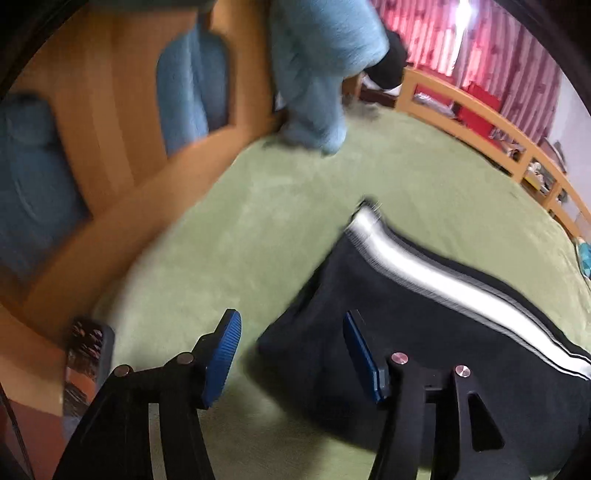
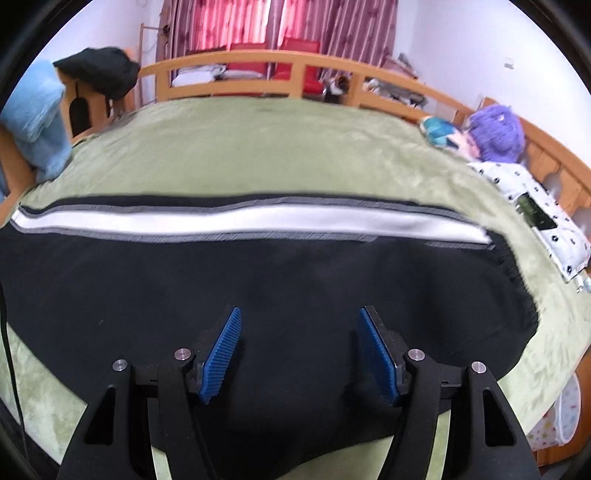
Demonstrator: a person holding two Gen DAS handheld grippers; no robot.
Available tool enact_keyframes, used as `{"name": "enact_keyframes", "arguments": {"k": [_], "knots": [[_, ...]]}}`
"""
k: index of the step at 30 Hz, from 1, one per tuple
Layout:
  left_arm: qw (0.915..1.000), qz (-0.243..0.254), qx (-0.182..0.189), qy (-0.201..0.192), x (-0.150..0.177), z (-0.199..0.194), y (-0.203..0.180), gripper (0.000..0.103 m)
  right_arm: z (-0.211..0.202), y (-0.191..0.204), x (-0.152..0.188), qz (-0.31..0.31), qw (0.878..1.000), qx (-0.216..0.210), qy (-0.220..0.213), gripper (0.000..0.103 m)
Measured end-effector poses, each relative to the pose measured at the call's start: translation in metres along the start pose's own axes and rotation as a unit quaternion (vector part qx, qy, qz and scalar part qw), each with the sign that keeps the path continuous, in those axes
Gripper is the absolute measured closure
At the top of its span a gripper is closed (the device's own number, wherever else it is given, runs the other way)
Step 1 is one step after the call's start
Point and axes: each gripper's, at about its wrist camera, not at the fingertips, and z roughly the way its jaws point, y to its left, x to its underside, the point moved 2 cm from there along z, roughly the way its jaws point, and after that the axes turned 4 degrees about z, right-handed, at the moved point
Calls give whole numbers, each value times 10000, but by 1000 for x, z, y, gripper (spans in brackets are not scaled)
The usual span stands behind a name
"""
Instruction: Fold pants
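- Left gripper [image 1: 291, 354]: jaws apart, blue ribbed pads [image 1: 223, 354] bare, gripping nothing. Left pad is over green cover; right pad is over dark cloth.
- Between and just past the left gripper's jaws lies one end corner of the pants [image 1: 388, 332]; the black fabric spreads away to the right and toward the camera from there.
- Right gripper [image 2: 299, 354]: released, jaws wide, nothing pinched between the pads.
- The right gripper sits over the middle of the pants, black cloth showing behind both fingers and in the gap. Whether the tips touch the fabric, cannot tell.
- The pants lie flat on the bed as one long band, running left to right across the right wrist view. The white side stripe [image 2: 251, 219] with grey edging runs along the far edge, away from the gripper.
- Under the pants: the green blanket [image 2: 258, 147] covering the bed.
- Left, by the wooden bed frame [image 2: 258, 62]: a light blue fluffy cloth [image 2: 37, 118], draped.
- Far right edge of the bed: a purple-haired plush toy [image 2: 498, 133] and a white spotted cloth [image 2: 532, 206].
- Behind the frame: pink curtains [image 2: 266, 26].
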Motion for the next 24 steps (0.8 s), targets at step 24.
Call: {"name": "enact_keyframes", "arguments": {"k": [24], "knots": [[9648,1461,1895,1086,100,8,-281,39,3,-55,86,1863,9580,-2018,818,39]]}}
